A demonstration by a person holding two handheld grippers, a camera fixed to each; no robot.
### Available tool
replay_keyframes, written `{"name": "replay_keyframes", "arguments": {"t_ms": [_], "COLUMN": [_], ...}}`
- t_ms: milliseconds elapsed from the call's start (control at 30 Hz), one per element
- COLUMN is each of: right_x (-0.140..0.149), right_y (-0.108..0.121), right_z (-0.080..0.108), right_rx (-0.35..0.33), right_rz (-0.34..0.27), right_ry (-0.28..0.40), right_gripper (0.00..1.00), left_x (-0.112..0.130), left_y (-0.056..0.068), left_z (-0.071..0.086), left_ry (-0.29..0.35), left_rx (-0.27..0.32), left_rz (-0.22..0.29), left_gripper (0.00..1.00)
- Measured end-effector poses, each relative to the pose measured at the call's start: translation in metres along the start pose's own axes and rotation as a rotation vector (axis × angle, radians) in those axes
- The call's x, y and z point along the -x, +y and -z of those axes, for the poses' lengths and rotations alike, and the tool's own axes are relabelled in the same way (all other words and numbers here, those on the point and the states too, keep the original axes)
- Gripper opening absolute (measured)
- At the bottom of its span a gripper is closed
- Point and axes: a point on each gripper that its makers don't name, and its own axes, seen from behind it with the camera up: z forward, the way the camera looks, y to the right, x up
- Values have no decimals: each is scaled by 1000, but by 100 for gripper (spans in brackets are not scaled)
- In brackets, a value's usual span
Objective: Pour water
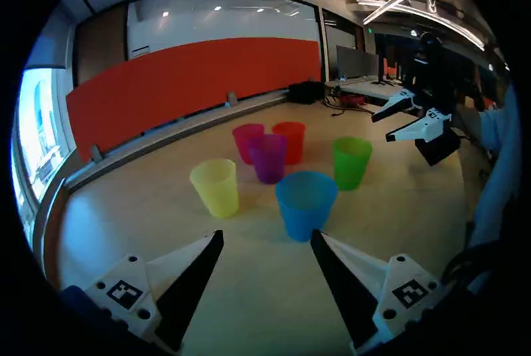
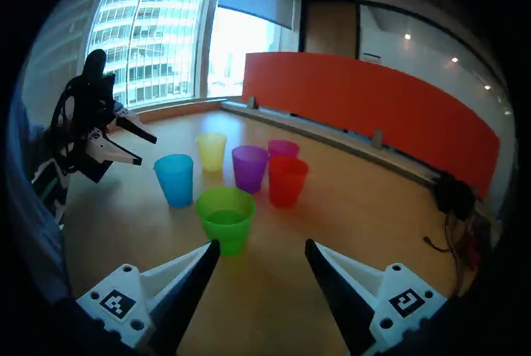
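Several plastic cups stand upright in a cluster on a pale wooden table. In the left gripper view the blue cup (image 1: 305, 203) is nearest, just beyond my open left gripper (image 1: 265, 240); yellow (image 1: 216, 186), purple (image 1: 267, 157), pink (image 1: 246, 141), red (image 1: 290, 141) and green (image 1: 350, 161) cups sit behind it. My right gripper (image 1: 398, 117) hovers open at the far right. In the right gripper view the green cup (image 2: 226, 218) with liquid in it sits just ahead of my open right gripper (image 2: 261, 248); the blue cup (image 2: 175, 178) stands near the left gripper (image 2: 143, 147).
An orange partition (image 1: 199, 84) runs along the table's far edge, with a black bag and cables (image 2: 455, 200) near one end. Large windows (image 2: 152, 37) lie beyond. A person's sleeve (image 1: 498, 157) is at the right edge. Bare tabletop (image 1: 265, 303) surrounds the cups.
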Motion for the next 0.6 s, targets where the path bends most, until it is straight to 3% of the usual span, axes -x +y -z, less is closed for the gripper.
{"name": "replay_keyframes", "arguments": {"t_ms": [367,600], "right_x": [-31,-59], "right_y": [43,64], "right_z": [16,30], "right_rx": [211,328], "right_rz": [-120,-139], "right_ry": [170,268], "right_gripper": [100,100], "left_x": [-17,-38], "left_y": [-29,-49], "left_z": [15,30], "left_ry": [134,246], "left_rx": [-142,-262], "left_rz": [113,162], "left_gripper": [98,98]}}
